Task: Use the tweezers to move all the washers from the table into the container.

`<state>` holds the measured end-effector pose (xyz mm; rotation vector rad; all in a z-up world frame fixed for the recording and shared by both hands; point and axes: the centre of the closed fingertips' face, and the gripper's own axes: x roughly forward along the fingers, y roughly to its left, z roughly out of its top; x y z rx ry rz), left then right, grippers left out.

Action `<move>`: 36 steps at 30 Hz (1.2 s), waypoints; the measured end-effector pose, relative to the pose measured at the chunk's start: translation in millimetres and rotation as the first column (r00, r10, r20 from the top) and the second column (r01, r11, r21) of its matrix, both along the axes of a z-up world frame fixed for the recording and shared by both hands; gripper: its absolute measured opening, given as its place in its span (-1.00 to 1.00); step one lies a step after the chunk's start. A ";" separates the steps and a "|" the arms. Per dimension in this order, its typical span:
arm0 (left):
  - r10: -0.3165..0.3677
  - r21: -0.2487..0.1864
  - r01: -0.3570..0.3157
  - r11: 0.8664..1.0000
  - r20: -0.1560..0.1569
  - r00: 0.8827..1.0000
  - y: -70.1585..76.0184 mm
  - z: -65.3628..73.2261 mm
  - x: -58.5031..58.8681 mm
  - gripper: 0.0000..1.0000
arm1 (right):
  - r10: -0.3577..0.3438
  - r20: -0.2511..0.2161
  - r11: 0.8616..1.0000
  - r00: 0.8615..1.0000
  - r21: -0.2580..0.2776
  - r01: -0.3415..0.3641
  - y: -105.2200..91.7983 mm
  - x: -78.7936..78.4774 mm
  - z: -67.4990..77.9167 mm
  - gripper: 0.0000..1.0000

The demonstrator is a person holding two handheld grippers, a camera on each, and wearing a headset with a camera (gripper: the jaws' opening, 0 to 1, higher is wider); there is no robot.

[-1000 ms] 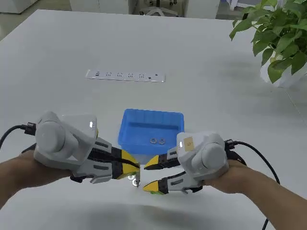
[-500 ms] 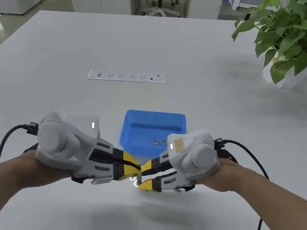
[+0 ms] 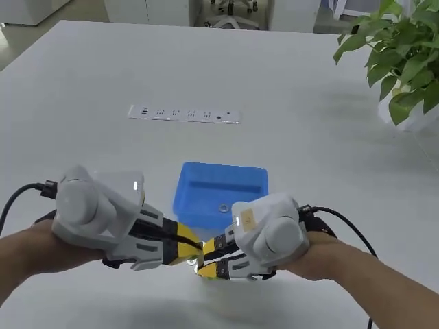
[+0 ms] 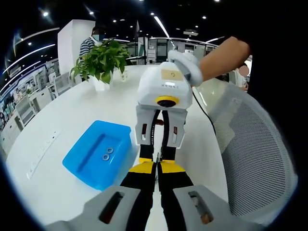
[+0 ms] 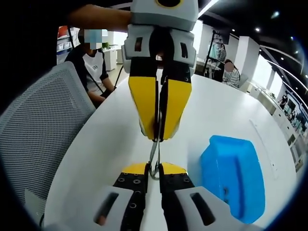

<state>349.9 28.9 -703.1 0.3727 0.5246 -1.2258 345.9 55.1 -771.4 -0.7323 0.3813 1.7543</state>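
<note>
The left gripper (image 3: 192,247) is clamped on thin metal tweezers (image 5: 155,144), whose free end sits between the narrowly set jaws of the right gripper (image 3: 208,256) (pressing or not, I cannot tell). It seems best to align the tweezers with both jaws before either hold loosens. The blue container (image 3: 199,179), holding 2 washers (image 4: 107,154), lies just beyond the jaw tips.

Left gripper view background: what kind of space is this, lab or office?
Probably an open-plan office or showroom floor, not a workshop. Signs: a mesh office chair at the white table, a potted plant on it, and rows of ceiling lights running back over the room.
</note>
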 end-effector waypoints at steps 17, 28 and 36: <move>-0.001 -0.004 0.001 1.000 0.012 1.000 -1.3 0.3 -1.5 -0.81 | -0.015 -0.018 1.000 1.000 -0.008 0.015 -0.9 0.2 0.0 -0.81; 0.030 -0.031 -0.030 0.999 -0.004 1.000 3.2 3.2 -4.0 -0.50 | -0.024 -0.027 1.000 0.999 -0.006 0.024 -1.4 -0.2 2.7 -0.81; 0.082 -0.051 -0.084 0.995 -0.043 0.996 9.7 0.3 -7.2 -0.12 | -0.039 -0.037 0.999 0.999 0.003 0.039 -2.9 1.1 11.8 -0.81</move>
